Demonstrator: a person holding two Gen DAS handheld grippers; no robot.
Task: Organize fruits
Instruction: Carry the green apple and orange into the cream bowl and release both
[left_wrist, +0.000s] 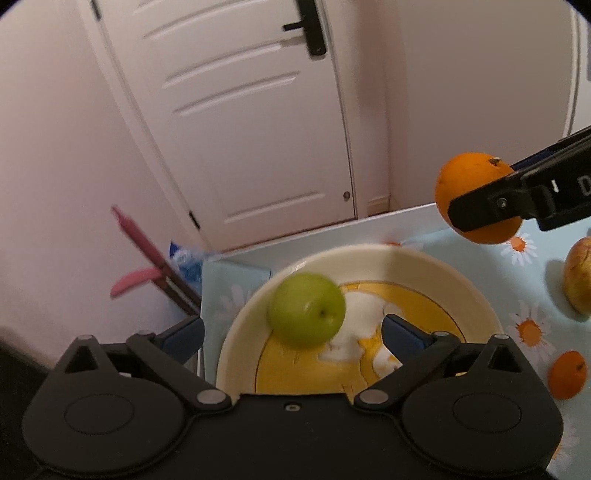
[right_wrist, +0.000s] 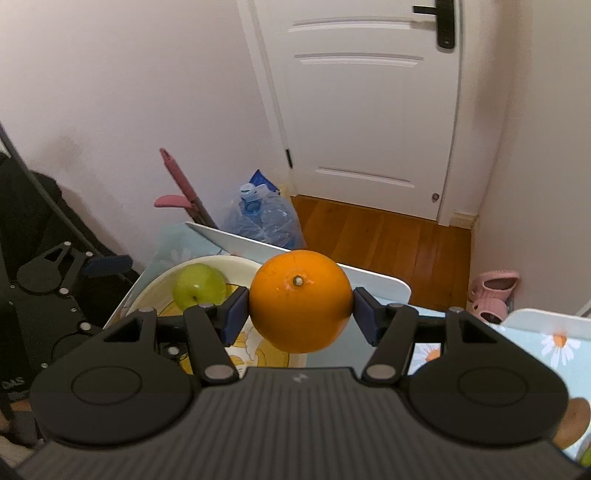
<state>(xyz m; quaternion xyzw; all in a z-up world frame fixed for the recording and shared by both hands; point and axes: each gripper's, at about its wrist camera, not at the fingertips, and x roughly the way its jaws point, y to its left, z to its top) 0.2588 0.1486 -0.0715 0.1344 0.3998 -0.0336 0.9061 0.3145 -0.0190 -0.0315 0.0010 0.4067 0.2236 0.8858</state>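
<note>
A green apple (left_wrist: 306, 309) (right_wrist: 199, 290) lies blurred in the cream bowl (left_wrist: 424, 264) (right_wrist: 155, 291) with a yellow picture inside. My left gripper (left_wrist: 293, 334) stands open over the bowl, its blue pads well apart from the apple between them. In the right wrist view my right gripper (right_wrist: 300, 313) is shut on a large orange (right_wrist: 301, 301), stem side up, held in the air just right of the bowl. The same orange (left_wrist: 469, 184) shows at the upper right of the left wrist view, clamped by a black finger.
The table wears a light blue cloth with daisies (left_wrist: 532, 332). On it, right of the bowl, lie a small orange (left_wrist: 567, 374) and a yellowish fruit (left_wrist: 580, 280). Beyond the table edge are a white door (right_wrist: 369, 110), a water jug (right_wrist: 266, 218), and pink slippers (right_wrist: 491, 291).
</note>
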